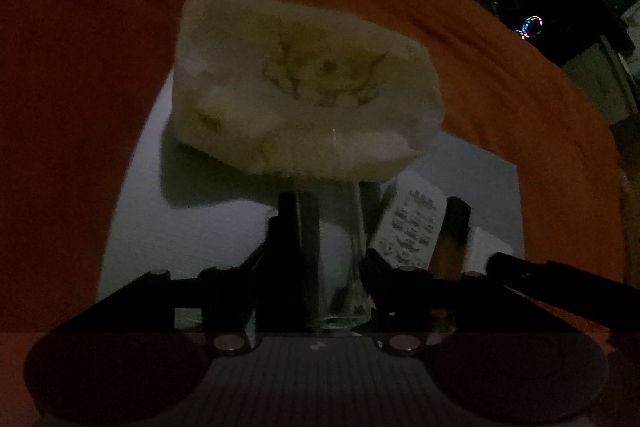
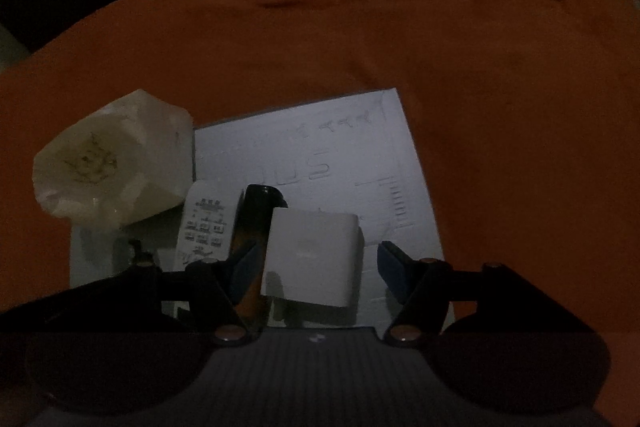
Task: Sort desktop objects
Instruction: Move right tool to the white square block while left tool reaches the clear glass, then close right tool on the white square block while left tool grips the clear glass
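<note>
1. The left claw (image 1: 332, 215) is pointing steeply down at a white sheet (image 1: 224, 227) that is lying on an orange cloth (image 1: 80, 67) covering the surface.
2. Its fingers are standing apart around a slender clear object (image 1: 356, 267), possibly glass. A strip of the white sheet is showing between the object and the finger on the picture's left, so the pads are not clamping it. Whether the other finger is touching it is too dark to tell.
3. Just beyond the left claw, a lumpy white pack (image 1: 300, 87) with a faint drawing on its top is sitting on the sheet's corner.
4. To the right of the clear object, a white keypad device (image 1: 412, 227) is lying next to an amber bottle (image 1: 452, 239) with a dark cap.
5. The right claw (image 2: 316, 247) is also pointing steeply down, with its fingers wide apart and gripping nothing.
6. A white block (image 2: 316, 255) is sitting on the sheet between the right claw's fingers, with a gap showing on each side of it.
7. In the right wrist view, the amber bottle is lying just left of the block, partly behind the claw's left finger, with the keypad device beside it and the white pack further left.
</note>
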A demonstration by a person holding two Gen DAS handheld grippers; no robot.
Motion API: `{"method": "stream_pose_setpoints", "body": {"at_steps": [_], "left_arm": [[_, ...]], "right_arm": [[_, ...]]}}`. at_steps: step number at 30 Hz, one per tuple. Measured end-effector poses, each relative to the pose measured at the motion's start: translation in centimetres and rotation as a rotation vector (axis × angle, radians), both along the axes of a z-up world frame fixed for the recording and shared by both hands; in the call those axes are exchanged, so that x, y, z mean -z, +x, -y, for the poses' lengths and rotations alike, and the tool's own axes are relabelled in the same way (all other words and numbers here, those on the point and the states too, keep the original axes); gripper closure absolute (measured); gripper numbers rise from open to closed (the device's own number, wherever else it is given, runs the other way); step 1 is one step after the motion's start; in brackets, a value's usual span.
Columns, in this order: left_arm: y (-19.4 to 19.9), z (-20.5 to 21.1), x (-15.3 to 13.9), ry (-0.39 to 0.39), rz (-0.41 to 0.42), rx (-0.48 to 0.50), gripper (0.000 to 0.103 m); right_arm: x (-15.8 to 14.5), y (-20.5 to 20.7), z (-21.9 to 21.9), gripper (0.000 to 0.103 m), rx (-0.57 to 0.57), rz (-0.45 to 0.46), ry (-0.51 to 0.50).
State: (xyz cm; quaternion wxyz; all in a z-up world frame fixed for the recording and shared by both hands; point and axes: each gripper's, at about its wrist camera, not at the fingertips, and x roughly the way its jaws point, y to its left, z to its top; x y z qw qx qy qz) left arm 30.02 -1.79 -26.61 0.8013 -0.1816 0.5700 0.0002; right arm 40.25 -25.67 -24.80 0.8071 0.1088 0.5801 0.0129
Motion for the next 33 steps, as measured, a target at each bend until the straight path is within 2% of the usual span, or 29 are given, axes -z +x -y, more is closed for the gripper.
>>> {"method": "stream_pose_setpoints", "body": {"at_steps": [5,8,12,17,21,25,30,33], "left_arm": [[-0.3,-1.8,-1.9,-0.042,0.028,0.017,0.057],[-0.8,-2.5,-2.0,-0.065,0.035,0.021,0.057],[-1.3,-3.2,-1.5,-0.064,0.02,0.032,0.057],[-1.5,-4.3,-1.7,-0.092,0.021,0.061,0.057],[0.4,-4.6,-1.3,-0.109,0.012,0.067,0.057],[0.9,-3.9,-1.1,-0.111,-0.013,0.085,0.057],[0.9,-3.2,-0.7,-0.062,-0.039,0.12,0.057],[0.9,-2.9,-0.7,-0.042,-0.044,0.126,0.054]], "right_arm": [[1.2,1.1,-0.7,0.034,0.005,0.001,-0.035],[2.6,3.0,-1.3,0.034,0.002,-0.014,-0.067],[3.2,2.8,-1.5,0.033,0.012,0.013,-0.074],[4.5,5.6,-0.8,0.035,0.034,0.015,-0.083],[6.1,6.1,-0.4,0.037,0.036,-0.031,-0.083],[7.6,7.9,0.1,0.042,0.002,-0.064,-0.145],[7.8,9.2,0.7,0.042,0.002,-0.065,-0.139],[7.8,9.4,0.6,0.042,-0.005,-0.061,-0.138]]}}
